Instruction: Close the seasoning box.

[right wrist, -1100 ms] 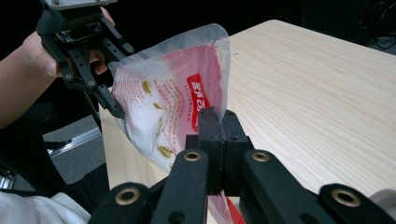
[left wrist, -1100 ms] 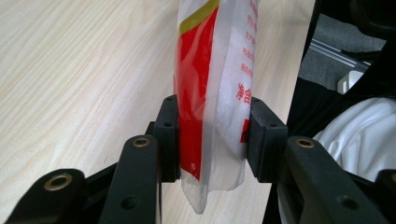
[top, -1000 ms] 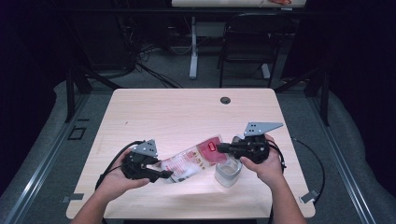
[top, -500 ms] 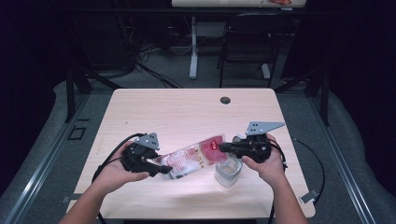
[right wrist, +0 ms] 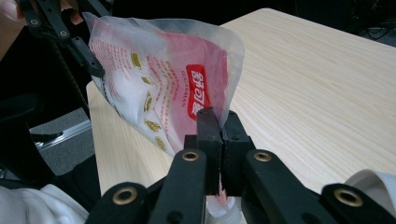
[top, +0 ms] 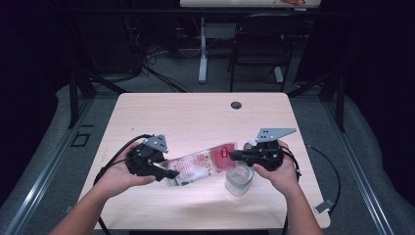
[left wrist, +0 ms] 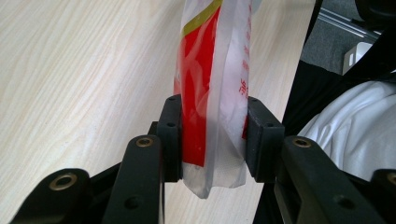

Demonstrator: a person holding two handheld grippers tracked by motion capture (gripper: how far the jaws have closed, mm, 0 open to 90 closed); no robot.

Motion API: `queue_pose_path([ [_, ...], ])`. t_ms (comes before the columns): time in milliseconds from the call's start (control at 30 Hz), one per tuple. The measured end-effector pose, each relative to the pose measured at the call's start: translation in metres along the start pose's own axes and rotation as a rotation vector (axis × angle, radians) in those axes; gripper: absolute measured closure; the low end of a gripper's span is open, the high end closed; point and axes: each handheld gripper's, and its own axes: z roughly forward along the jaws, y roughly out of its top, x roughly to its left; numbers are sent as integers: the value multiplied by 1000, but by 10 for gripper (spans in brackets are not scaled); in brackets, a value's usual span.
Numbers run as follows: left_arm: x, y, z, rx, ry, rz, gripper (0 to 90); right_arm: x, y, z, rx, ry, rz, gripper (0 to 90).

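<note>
We see a red-and-white plastic bag (top: 200, 165) stretched above the table's (top: 195, 117) near edge: our left gripper (top: 169, 174), its jaws just closing, clamps its fat end, our right gripper (top: 234, 155) pinches the flat end.

1. Before you stands a light wooden table (top: 195, 117) with rounded corners, and its grain runs across its width.
2. A small dark round cap (top: 236, 105) is set into the top near the far edge, a little right of the middle.
3. A clear plastic container (top: 239, 179) stands upright on the table near your edge, right of the middle.
4. You can see two black cables (top: 115, 159) trailing over the table's near left part.
</note>
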Motion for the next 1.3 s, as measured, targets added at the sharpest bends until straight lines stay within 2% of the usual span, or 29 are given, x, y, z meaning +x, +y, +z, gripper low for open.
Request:
queue_pose_path([
  [300, -2, 5, -2, 4, 3, 0, 646, -2, 0, -4, -27, -10, 13, 827],
  [467, -2, 8, -3, 4, -6, 1, 651, -1, 3, -12, -83, -5, 21, 786],
  [633, -3, 11, -5, -2, -7, 3, 652, 4, 7, -18, -95, -30, -3, 842],
  [833, -3, 16, -6, -1, -6, 1, 654, 2, 6, -20, -80, -35, -4, 889],
  [1300, -1, 27, -11, -7, -21, 2, 664, 0, 5, -27, -68, -47, 2, 900],
])
